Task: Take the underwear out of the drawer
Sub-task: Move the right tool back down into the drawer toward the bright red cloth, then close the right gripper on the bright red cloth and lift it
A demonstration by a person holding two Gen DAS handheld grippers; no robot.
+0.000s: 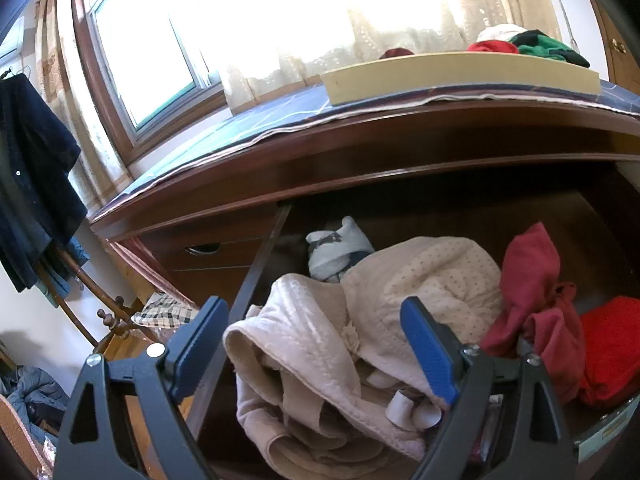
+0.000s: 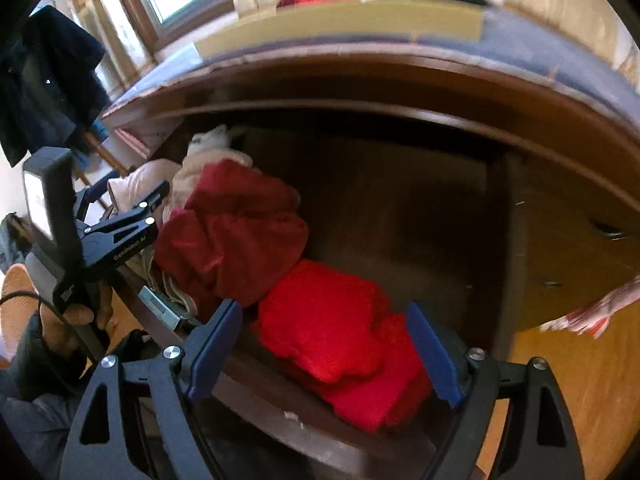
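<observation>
The dresser drawer [image 2: 280, 400] stands pulled out and holds a heap of clothes. In the left wrist view, beige quilted underwear [image 1: 304, 344] lies under my left gripper [image 1: 316, 304], whose jaws stand wide apart with no pad pressing on the cloth. Behind it are a cream dotted garment [image 1: 432, 280], a white-grey bundle [image 1: 336, 248], a dark red garment [image 1: 532, 280] and a bright red folded piece [image 1: 612, 340]. My right gripper [image 2: 324, 306] hangs open just above that bright red piece [image 2: 332, 332], beside the dark red garment [image 2: 236, 232]. The picture is blurred. The left gripper [image 2: 120, 232] shows at the left there.
On the dresser top a cardboard tray [image 1: 460, 72] holds red, green and white clothes on a blue cloth [image 1: 260, 120]. Dark clothing [image 1: 32, 184] hangs on a wooden rack at the left. Small shut drawers [image 1: 204, 248] flank the open one. A hand [image 2: 76, 312] holds the left gripper.
</observation>
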